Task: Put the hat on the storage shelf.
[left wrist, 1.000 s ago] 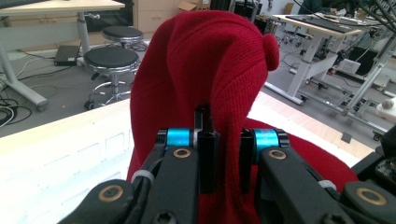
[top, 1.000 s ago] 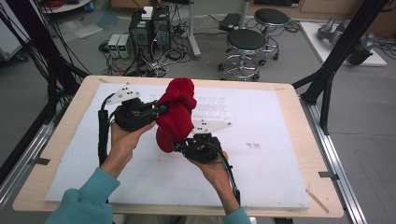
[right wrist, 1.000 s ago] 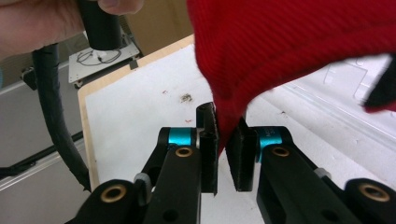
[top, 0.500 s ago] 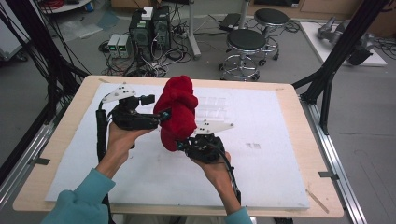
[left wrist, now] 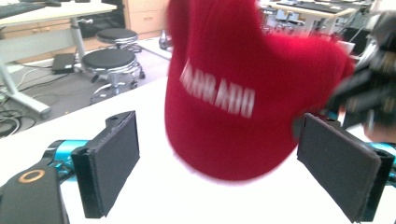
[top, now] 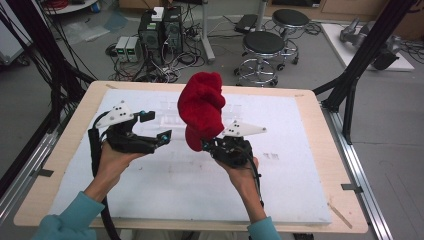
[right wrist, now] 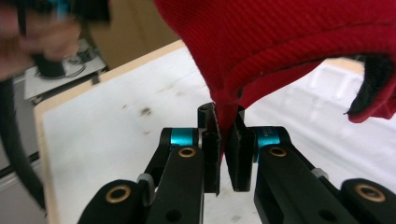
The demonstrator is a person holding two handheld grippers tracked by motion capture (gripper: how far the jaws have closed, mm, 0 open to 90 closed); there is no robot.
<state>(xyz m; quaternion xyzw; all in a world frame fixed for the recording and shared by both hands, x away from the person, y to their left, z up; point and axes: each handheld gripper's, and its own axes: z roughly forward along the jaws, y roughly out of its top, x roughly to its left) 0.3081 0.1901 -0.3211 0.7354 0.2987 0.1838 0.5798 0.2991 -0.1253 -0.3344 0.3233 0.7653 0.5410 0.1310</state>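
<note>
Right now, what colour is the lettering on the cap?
White, on the red cap; it shows best in the left gripper view.

We see the red cap as soft cloth with a fine ribbed weave and white lettering (blurred). The left gripper carries matt black, slightly rough pads. The table has a pale wooden rim around a matt white sheet.

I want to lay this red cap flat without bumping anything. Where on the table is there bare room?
The white mat is bare right of the right gripper, out to the wooden rim, and along the near edge between the forearms. The middle is crowded: the red cap hangs there, the open left gripper beside it, and a clear tray lies behind.
</note>
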